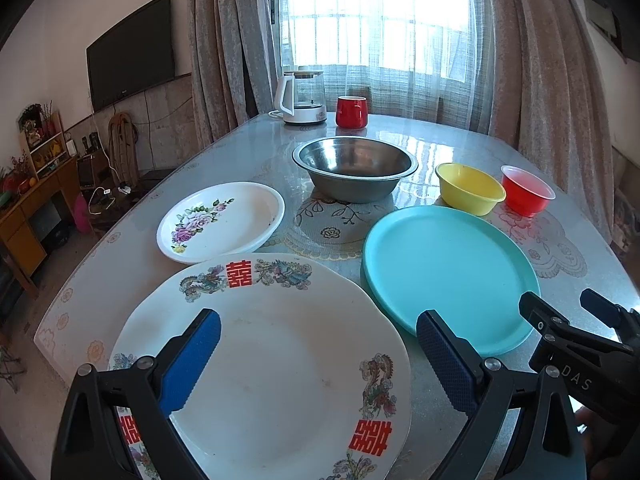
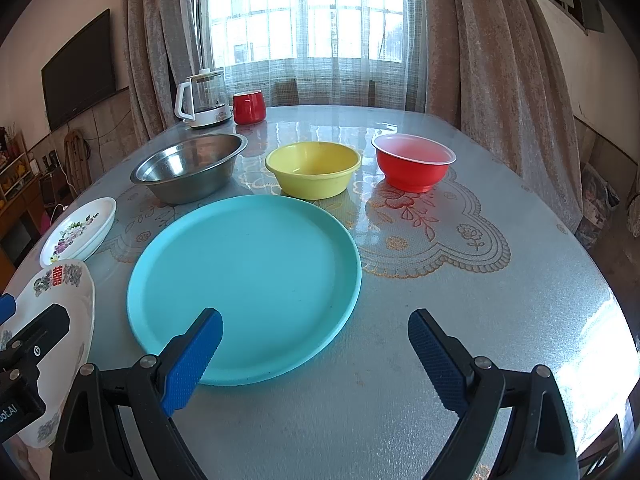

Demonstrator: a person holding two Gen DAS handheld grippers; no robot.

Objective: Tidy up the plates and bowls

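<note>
We see the plates and bowls laid out on the glass-topped table (image 2: pixel 460 320): nearest our left side is a big white plate (image 1: pixel 280 360) with red characters and dragon patterns, just beside it a smaller flowered dish (image 1: pixel 224 220), and to their right a teal plate (image 2: pixel 244 284). Behind these stand three bowls in a row, a steel bowl (image 2: pixel 190 168), a yellow bowl (image 2: pixel 314 174) and a red bowl (image 2: pixel 414 166), each apart from its neighbour; all three look empty, though the red one's inside shows pale and we cannot tell more. The plates carry nothing either. Our left gripper (image 1: pixel 318 356) hangs over the big white plate with its blue fingers (image 1: pixel 192 360) spread wide and nothing between them. Our right gripper (image 2: pixel 316 356) sits above the near edge of the teal plate and the bare tabletop, fingers equally wide, holding nothing. At the far end of the table a white kettle (image 1: pixel 302 96) and a red mug (image 1: pixel 351 111) stand side by side. The left view alone shows the whole big white plate and a wooden shelf; the right view shows only a sliver of that plate.
</note>
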